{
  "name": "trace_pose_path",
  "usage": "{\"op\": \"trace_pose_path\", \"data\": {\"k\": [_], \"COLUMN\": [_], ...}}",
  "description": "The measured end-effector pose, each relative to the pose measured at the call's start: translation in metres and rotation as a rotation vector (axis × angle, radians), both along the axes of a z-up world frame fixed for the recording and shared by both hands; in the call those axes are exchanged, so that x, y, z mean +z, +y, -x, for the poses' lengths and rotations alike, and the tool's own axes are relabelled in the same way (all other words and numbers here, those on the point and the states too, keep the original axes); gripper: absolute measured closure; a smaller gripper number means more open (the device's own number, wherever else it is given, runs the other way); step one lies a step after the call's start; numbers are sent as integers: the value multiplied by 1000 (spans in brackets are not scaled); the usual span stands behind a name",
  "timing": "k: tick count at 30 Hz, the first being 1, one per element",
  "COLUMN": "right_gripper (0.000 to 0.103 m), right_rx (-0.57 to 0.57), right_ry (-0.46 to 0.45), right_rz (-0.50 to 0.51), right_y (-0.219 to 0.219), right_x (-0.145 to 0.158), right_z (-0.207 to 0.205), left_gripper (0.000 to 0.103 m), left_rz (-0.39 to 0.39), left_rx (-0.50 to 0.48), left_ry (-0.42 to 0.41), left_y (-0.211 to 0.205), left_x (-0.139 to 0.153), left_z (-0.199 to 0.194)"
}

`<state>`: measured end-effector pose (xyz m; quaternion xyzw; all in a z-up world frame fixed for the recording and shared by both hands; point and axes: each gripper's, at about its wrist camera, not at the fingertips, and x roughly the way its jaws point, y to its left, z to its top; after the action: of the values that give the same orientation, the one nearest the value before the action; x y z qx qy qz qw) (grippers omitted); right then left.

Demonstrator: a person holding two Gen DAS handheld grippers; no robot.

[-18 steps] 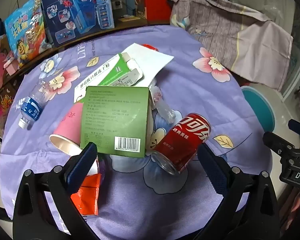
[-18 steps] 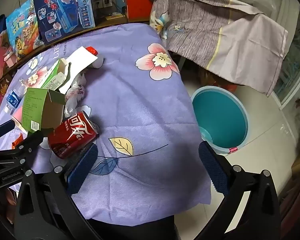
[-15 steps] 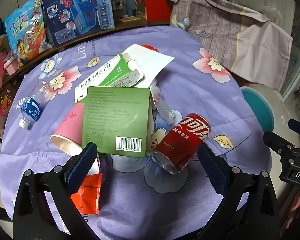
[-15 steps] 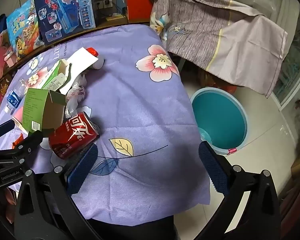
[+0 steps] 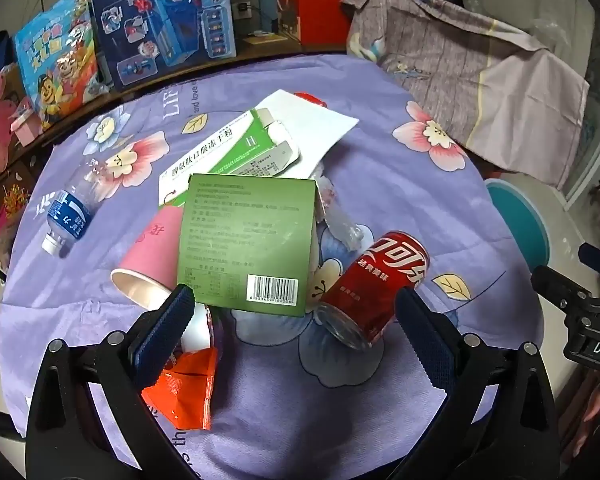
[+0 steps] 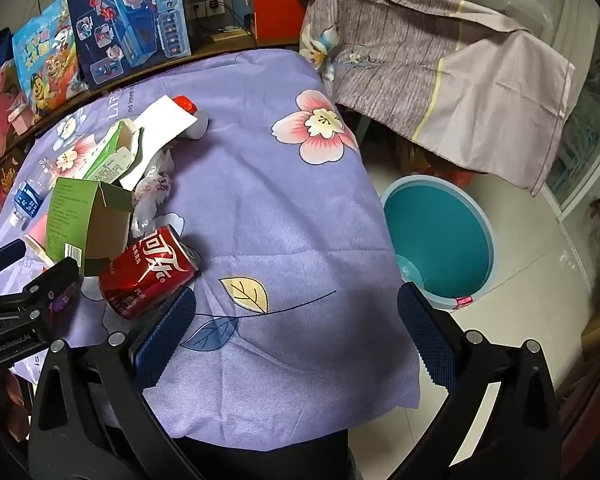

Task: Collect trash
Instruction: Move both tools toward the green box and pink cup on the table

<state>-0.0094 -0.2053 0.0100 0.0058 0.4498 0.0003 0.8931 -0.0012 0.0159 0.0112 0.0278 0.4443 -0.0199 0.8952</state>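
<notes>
I am looking down at the desk [image 5: 380, 380], draped in a purple flowered cloth, and all the trash is still lying on it. The teal bin [image 6: 440, 236] is standing on the floor just beside the desk, and I am seeing nothing from the pile inside it, so I am judging the collecting barely begun. The big green carton [image 5: 248, 240] is lying over the pink paper cup [image 5: 148, 256]; a green-and-white box [image 5: 228, 148] and a white sheet [image 5: 312, 128] are sitting behind it. The red cola can [image 5: 376, 284] is resting on its side, the water bottle [image 5: 66, 220] well apart, the orange wrapper [image 5: 184, 392] nearest me. My left gripper [image 5: 292, 320] and right gripper [image 6: 296, 324] are both hovering with jaws released wide, grasping nothing.
</notes>
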Motion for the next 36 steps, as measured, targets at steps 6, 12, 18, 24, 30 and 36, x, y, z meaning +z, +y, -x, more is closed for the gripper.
{"op": "trace_pose_path", "data": {"k": [6, 12, 18, 24, 30, 36], "right_gripper": [6, 6, 6, 6, 6, 6], "right_rx": [1, 2, 7, 11, 12, 15], "right_ry": [1, 9, 13, 21, 30, 41], "right_rz": [-1, -1, 1, 2, -1, -5], "right_y": [0, 1, 4, 6, 6, 9], "right_x": [-1, -4, -5, -6, -8, -10], "right_z": [-1, -1, -2, -3, -4, -7], "left_gripper": [3, 3, 3, 3, 3, 3], "left_rz": [1, -1, -6, -6, -7, -6], "left_rx": [8, 16, 20, 21, 21, 23], "left_ry": [2, -1, -8, -10, -10, -11], "left_y": [4, 6, 8, 8, 8, 8], "left_x": [-2, -2, -2, -2, -2, -2], "left_z": [-1, -1, -1, -1, -1, -1]}}
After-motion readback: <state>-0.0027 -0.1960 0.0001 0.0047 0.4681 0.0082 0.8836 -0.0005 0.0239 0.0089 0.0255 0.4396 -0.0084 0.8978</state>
